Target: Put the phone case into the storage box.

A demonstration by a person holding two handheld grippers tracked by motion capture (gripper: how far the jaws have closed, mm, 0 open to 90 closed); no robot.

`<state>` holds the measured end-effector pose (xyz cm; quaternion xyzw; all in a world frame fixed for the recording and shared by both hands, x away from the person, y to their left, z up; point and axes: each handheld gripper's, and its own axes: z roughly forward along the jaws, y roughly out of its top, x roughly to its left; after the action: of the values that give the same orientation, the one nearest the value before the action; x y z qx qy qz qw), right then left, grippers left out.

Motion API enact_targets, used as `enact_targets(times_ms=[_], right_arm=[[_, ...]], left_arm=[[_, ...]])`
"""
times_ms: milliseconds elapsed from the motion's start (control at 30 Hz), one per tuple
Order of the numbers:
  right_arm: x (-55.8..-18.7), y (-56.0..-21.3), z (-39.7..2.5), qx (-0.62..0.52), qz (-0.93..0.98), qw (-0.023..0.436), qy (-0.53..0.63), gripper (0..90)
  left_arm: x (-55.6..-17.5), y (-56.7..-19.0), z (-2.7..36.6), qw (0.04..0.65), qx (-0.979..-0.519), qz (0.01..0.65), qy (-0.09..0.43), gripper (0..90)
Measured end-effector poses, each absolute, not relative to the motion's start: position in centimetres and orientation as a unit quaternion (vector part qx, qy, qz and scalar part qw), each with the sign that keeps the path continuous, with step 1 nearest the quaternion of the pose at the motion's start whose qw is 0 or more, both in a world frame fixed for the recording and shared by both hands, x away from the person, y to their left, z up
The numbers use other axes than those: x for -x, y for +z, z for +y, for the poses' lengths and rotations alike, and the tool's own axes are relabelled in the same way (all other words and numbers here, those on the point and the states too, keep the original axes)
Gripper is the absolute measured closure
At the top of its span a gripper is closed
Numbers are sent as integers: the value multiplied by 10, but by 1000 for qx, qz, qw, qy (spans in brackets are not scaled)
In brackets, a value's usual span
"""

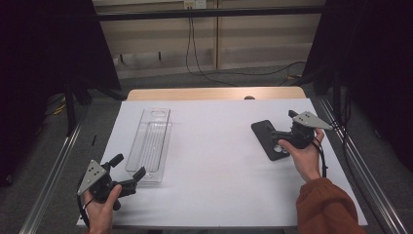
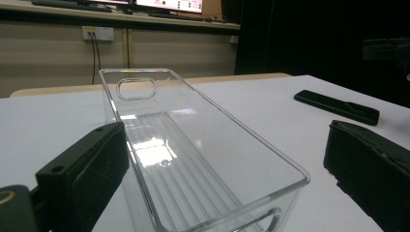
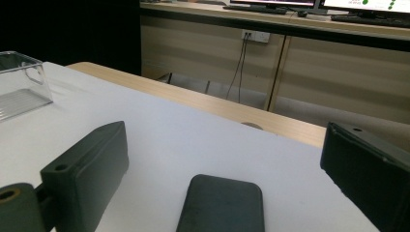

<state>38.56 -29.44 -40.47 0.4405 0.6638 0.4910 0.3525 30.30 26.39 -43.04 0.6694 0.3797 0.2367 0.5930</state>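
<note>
With both jaws spread wide and empty, the left hand-held gripper [image 1: 127,171] at the long clear plastic bin [image 1: 150,144] could shove it across the white counter [image 1: 214,161], while the right hand-held gripper [image 1: 285,127] may pinch the flat black rectangular case [image 1: 265,134] off-centre and tip it.

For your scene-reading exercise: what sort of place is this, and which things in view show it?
Probably a lab or office workroom set up for recording: a white-covered table, monitors and keyboards on a back counter, wall sockets with cables, and black curtains around the bench.

Left tongs [image 1: 130,171] low at near left, jaws apart, right tongs [image 1: 272,138] likewise at right
</note>
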Motion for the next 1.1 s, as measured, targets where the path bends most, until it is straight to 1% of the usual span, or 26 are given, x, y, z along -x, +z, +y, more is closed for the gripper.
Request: enact_targets(times_ms=[133,233,333,600,667,733,767,833,867,900,1000,1100], right_arm=[[-396,-405,-294,-446,661,353,490,43],[-406,-406,-296,-451,661,352,485,81],[-411,-407,-297,-457,658,349,486,84],[-426,-403,-299,-461,655,354,484,161],[-430,-402,-300,-459,664,349,477,224],[-433,-401,-300,-467,661,343,477,239],[-436,-402,-301,-468,668,334,473,332],[-437,-403,-301,-469,673,328,468,341],[-438,-403,-301,-472,673,324,469,363],[-439,-404,-302,-474,674,318,470,411],[-440,-404,-302,-477,678,308,468,480],[-442,-402,-303,-477,685,299,463,582]], left_arm=[[-303,-430,264,594,-669,379,237,22],[-303,-430,264,593,-670,379,237,22],[-303,-431,264,593,-669,380,237,22],[-303,-431,264,592,-670,381,235,22],[-303,-431,264,591,-671,381,236,22],[-303,-431,264,590,-672,381,236,22],[-303,-431,264,590,-672,381,235,22],[-303,-431,264,592,-671,382,233,22],[-303,-431,264,592,-670,382,234,22],[-303,-431,264,591,-671,381,235,22],[-303,-431,265,591,-671,381,235,22],[-303,-431,265,591,-671,380,236,22]])
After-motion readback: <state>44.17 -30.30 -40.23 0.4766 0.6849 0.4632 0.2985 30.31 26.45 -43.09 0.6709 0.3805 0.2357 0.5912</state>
